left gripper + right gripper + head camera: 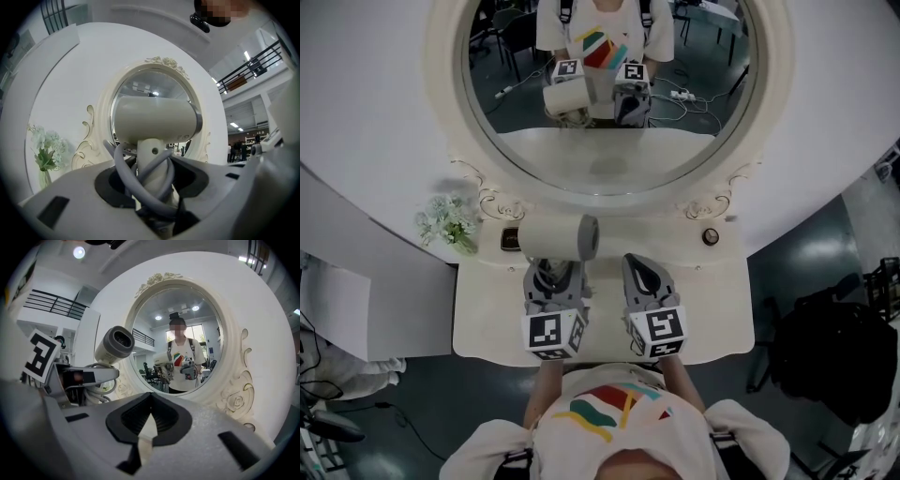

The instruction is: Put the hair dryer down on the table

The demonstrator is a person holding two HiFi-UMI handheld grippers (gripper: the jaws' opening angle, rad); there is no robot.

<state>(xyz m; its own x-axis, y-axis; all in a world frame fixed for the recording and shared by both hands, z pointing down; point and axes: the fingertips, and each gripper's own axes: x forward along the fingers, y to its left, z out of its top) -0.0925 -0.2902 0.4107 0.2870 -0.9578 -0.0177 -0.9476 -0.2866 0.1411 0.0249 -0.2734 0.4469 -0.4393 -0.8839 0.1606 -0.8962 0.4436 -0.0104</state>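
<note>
A cream hair dryer (pixel 558 236) hangs a little above the pale vanity table (pixel 712 305), its barrel lying crosswise with the grey-ringed end to the right. My left gripper (pixel 554 274) is shut on its handle, and the grey cord is wound around that handle. In the left gripper view the hair dryer (pixel 154 119) stands upright between the jaws of the left gripper (pixel 152 176), cord loops over the handle. My right gripper (pixel 643 274) hovers beside it to the right, shut with nothing in it. From the right gripper (pixel 149 401) the hair dryer (pixel 115 345) shows at left.
A large round mirror (pixel 600 141) in an ornate cream frame stands at the table's back. A small bunch of pale flowers (pixel 448 223) sits at the back left. A small dark item (pixel 510 239) and a round dark knob (pixel 710 236) lie near the frame.
</note>
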